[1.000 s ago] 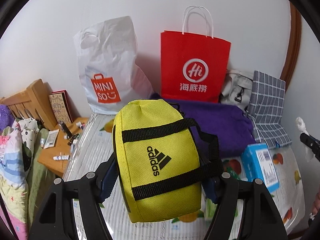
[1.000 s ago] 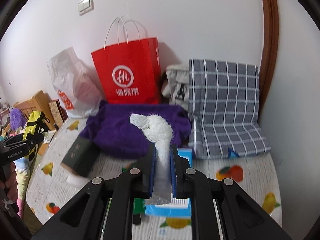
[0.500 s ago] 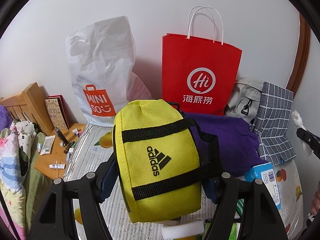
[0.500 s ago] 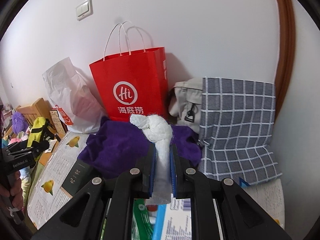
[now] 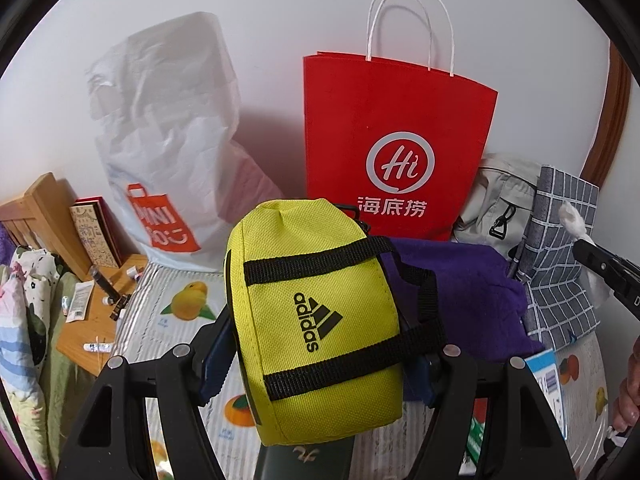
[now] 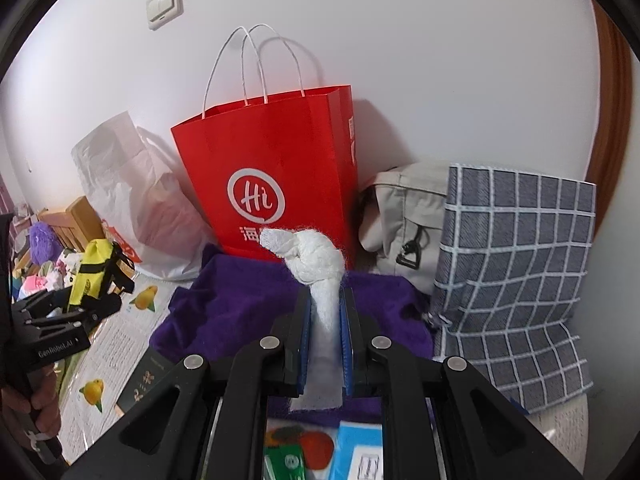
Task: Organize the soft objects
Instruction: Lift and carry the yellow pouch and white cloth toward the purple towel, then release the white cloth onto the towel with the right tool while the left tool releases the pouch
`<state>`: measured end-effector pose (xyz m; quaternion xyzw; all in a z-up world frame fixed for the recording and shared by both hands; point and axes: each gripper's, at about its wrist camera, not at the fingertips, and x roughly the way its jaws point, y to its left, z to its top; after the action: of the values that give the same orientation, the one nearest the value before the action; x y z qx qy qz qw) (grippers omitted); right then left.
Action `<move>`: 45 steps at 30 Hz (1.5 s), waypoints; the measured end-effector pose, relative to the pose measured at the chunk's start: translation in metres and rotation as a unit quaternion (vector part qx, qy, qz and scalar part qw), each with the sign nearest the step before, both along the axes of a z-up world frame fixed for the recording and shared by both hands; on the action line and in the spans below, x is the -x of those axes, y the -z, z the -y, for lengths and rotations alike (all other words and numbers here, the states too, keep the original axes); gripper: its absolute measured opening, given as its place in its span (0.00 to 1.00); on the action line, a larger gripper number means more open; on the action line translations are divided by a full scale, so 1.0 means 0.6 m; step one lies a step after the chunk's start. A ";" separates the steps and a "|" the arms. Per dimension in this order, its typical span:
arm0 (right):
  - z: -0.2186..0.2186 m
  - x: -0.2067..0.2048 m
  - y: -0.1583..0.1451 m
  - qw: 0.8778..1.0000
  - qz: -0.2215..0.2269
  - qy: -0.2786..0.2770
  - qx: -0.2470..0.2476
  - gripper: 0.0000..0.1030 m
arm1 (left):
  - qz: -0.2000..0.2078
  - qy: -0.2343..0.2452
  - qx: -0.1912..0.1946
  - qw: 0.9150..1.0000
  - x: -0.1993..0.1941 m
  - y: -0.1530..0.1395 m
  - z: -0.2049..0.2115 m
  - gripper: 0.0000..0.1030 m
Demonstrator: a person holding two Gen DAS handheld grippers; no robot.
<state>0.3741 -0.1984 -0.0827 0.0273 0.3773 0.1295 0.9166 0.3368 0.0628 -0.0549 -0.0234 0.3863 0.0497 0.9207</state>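
Both your tongs carried nearer red paper bag: left tongs clench yellow pouch, right tongs clamp white knotted cloth, possibly sock.

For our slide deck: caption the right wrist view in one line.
Right hand-held gripper clamps a knotted white cloth before an upright red paper bag.

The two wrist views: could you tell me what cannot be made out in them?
- Red paper bag: interior hidden by its front wall, both views.
- White plastic bag: contents veiled by translucent plastic.
- Purple cloth: left wrist view, partly behind the yellow pouch.
- Dark green box: lettering too small.
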 end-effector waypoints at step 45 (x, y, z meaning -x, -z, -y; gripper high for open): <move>0.012 -0.154 0.298 0.981 -0.194 0.021 0.007 0.46 | -0.146 0.041 0.104 0.983 -0.231 0.196 -0.009 0.70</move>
<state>0.4664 -0.2056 -0.2613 0.0536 0.5485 0.0995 0.8285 0.4751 0.0680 -0.1727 -0.0956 0.5201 -0.0253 0.8484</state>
